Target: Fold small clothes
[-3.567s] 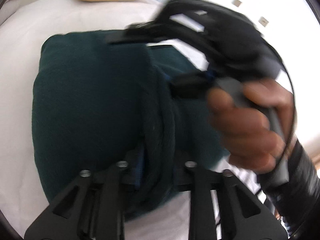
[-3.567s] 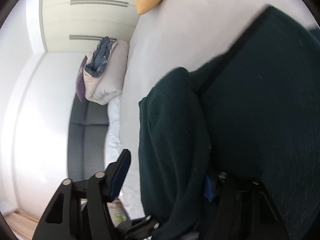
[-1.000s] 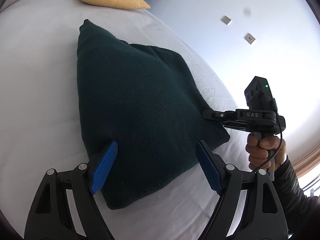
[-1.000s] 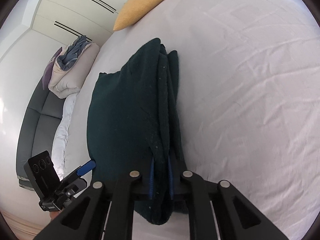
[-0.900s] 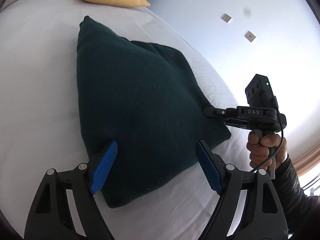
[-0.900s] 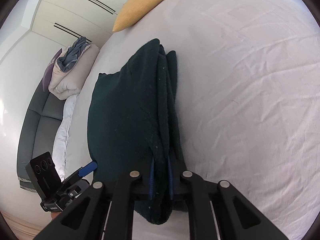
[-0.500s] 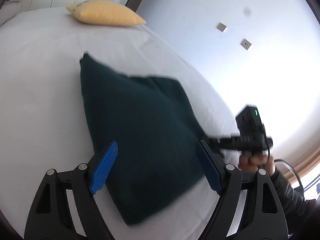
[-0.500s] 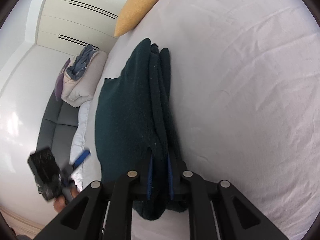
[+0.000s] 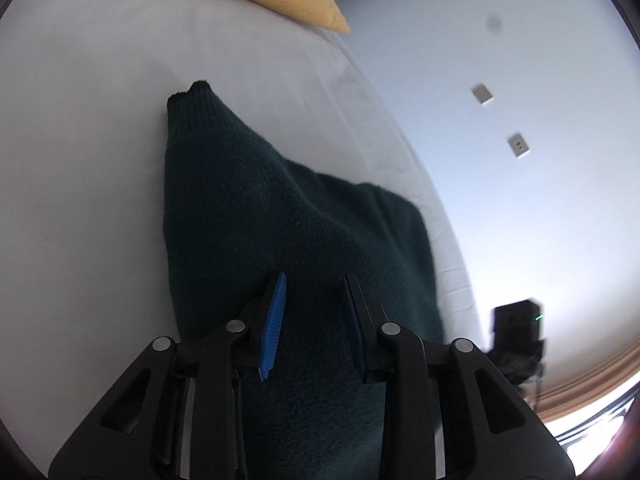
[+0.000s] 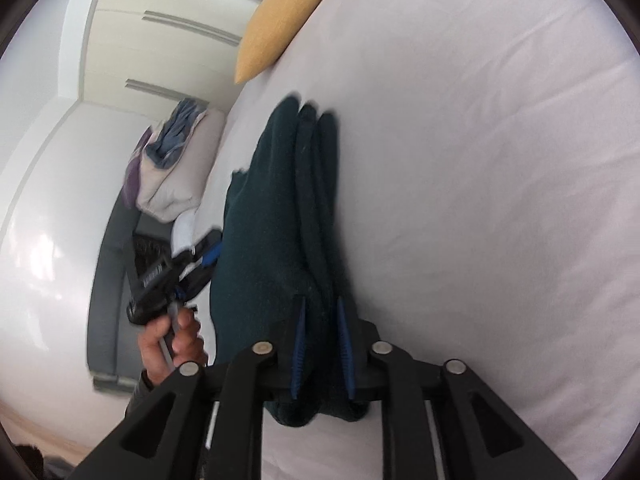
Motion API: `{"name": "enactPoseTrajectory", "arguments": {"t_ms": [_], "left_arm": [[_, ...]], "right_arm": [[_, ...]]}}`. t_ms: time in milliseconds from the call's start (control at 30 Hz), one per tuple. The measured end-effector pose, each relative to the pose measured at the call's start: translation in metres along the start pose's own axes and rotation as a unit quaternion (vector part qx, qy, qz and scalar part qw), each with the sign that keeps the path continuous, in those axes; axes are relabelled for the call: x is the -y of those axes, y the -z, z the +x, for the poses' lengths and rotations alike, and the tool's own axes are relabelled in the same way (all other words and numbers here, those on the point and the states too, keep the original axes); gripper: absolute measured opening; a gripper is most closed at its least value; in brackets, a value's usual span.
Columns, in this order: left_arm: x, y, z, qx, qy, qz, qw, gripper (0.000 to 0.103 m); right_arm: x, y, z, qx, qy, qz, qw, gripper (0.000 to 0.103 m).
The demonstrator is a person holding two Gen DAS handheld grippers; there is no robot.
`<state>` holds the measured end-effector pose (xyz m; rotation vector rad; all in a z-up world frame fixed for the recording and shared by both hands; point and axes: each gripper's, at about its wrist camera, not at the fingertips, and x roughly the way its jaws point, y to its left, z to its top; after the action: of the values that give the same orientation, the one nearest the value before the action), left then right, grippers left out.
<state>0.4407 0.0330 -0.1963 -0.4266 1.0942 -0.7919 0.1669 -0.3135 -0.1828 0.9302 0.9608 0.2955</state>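
A dark green knitted sweater (image 9: pixel 248 220) lies folded on the white bed sheet (image 9: pixel 80 160). My left gripper (image 9: pixel 315 280) sits on its near part, jaws closing, with fabric filling the gap between the blue pads. In the right wrist view the sweater (image 10: pixel 280 220) shows its stacked layers edge-on. My right gripper (image 10: pixel 321 304) holds the near end of those layers, jaws opening, fabric still touching both pads. The left gripper (image 10: pixel 208 254), blurred, is at the sweater's left edge, held by a hand (image 10: pixel 172 340). The right gripper's black housing (image 9: pixel 516 328) shows blurred past the sweater's right edge.
A yellow pillow (image 10: pixel 276 24) lies at the far end of the bed. A heap of bedding and clothes (image 10: pixel 172 172) rests on a grey sofa (image 10: pixel 108 280) left of the bed. White wardrobe doors (image 10: pixel 160 40) stand behind. The sheet (image 10: pixel 480 160) stretches bare to the right.
My left gripper has moved forward onto the sweater and its jaws have narrowed from wide apart to close around the fabric. The right gripper's pads have spread slightly; it stays at the sweater's end.
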Motion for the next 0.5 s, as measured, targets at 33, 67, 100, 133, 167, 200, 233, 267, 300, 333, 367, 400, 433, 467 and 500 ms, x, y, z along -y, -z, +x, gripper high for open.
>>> {"name": "enactPoseTrajectory", "arguments": {"t_ms": [33, 67, 100, 133, 167, 200, 233, 267, 300, 333, 367, 400, 433, 467, 500], "left_arm": [[0.002, 0.001, 0.001, -0.001, -0.006, 0.006, 1.0, 0.027], [0.003, 0.0, 0.003, -0.003, -0.014, 0.012, 0.9998, 0.027], [0.006, 0.001, 0.006, -0.005, -0.028, 0.02, 0.9994, 0.027], [0.006, 0.003, 0.005, -0.004, -0.038, 0.028, 0.9989, 0.027], [0.01, 0.003, 0.007, -0.003, -0.05, 0.037, 0.998, 0.027], [0.016, 0.007, 0.012, 0.0, -0.067, 0.05, 0.9965, 0.027], [0.019, 0.009, 0.014, 0.003, -0.077, 0.057, 0.9954, 0.027], [0.022, 0.012, 0.017, 0.004, -0.089, 0.065, 0.9939, 0.027], [0.025, 0.013, 0.019, 0.004, -0.094, 0.068, 0.9933, 0.027], [0.027, 0.014, 0.022, 0.002, -0.098, 0.07, 0.9927, 0.027], [0.028, 0.014, 0.023, 0.0, -0.101, 0.071, 0.9924, 0.027], [0.027, 0.014, 0.022, -0.003, -0.103, 0.073, 0.992, 0.027], [0.028, 0.013, 0.024, -0.003, -0.104, 0.074, 0.9918, 0.027], [0.028, 0.014, 0.026, -0.002, -0.105, 0.077, 0.9915, 0.027], [0.028, 0.015, 0.026, 0.0, -0.107, 0.08, 0.991, 0.027]], "right_arm": [[-0.003, -0.003, -0.01, 0.018, 0.014, -0.001, 1.0, 0.025], [-0.007, -0.005, -0.017, 0.031, 0.022, -0.004, 0.999, 0.025], [-0.011, -0.009, -0.022, 0.04, 0.023, -0.005, 0.999, 0.025], [-0.018, -0.013, -0.026, 0.049, 0.014, -0.007, 0.999, 0.025], [-0.028, -0.017, -0.027, 0.055, -0.005, -0.011, 0.998, 0.025], [-0.039, -0.02, -0.02, 0.05, -0.026, -0.018, 0.998, 0.025], [-0.046, -0.021, -0.014, 0.042, -0.035, -0.024, 0.998, 0.025], [-0.057, -0.021, -0.001, 0.029, -0.039, -0.033, 0.998, 0.025], [-0.067, -0.021, 0.016, 0.014, -0.043, -0.041, 0.998, 0.025], [-0.071, -0.022, 0.026, 0.005, -0.049, -0.046, 0.998, 0.025], [-0.075, -0.023, 0.04, -0.002, -0.056, -0.048, 0.997, 0.025], [-0.075, -0.025, 0.055, -0.009, -0.057, -0.04, 0.998, 0.025], [-0.074, -0.028, 0.063, -0.014, -0.055, -0.032, 0.998, 0.025], [-0.071, -0.031, 0.074, -0.019, -0.047, -0.025, 0.998, 0.025], [-0.066, -0.033, 0.081, -0.021, -0.029, -0.022, 0.999, 0.018]]}}
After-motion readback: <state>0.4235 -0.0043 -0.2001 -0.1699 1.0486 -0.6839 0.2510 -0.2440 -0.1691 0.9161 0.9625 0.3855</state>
